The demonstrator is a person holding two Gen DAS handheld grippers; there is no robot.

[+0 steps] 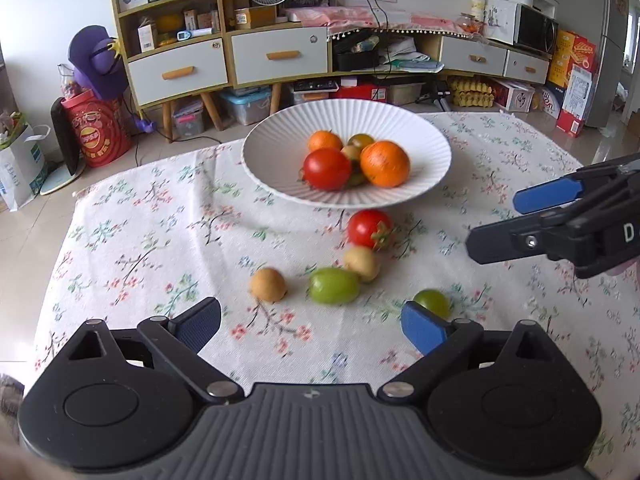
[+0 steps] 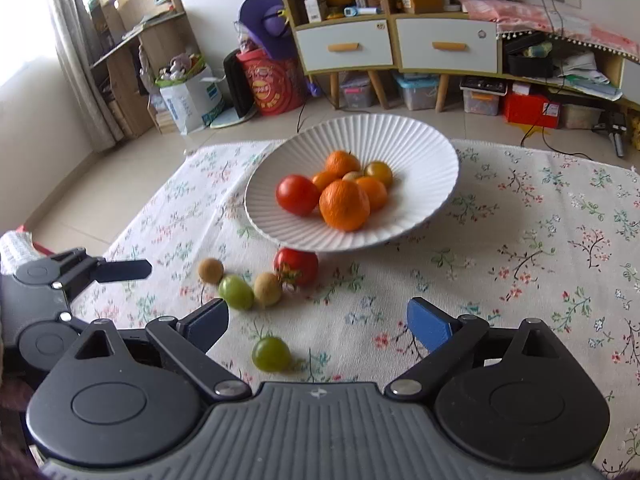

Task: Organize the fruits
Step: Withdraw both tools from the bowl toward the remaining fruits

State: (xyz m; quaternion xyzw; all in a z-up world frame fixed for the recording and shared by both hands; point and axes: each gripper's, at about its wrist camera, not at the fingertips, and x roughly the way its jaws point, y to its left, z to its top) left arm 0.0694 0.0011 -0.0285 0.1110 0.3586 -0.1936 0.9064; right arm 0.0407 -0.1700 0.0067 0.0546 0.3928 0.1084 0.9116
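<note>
A white ribbed bowl (image 1: pixel 280 140) (image 2: pixel 424 148) on the floral cloth holds oranges (image 1: pixel 385 163), a red tomato (image 1: pixel 327 169) and small greenish fruits. On the cloth in front of it lie a red tomato (image 1: pixel 369 229) (image 2: pixel 297 265), two tan round fruits (image 1: pixel 268 284) (image 1: pixel 362 263), a green fruit (image 1: pixel 333 285) (image 2: pixel 236 291) and a second green fruit (image 1: pixel 432 302) (image 2: pixel 271 353). My left gripper (image 1: pixel 312 322) is open and empty, just short of the loose fruits. My right gripper (image 2: pixel 318 320) is open and empty above the second green fruit; it also shows in the left wrist view (image 1: pixel 520 220).
The floral tablecloth (image 1: pixel 160 240) covers the table, whose far edge lies behind the bowl. Beyond are a wooden cabinet with drawers (image 1: pixel 276 56), storage boxes on the floor (image 1: pixel 244 106) and a red drum (image 1: pixel 102 132).
</note>
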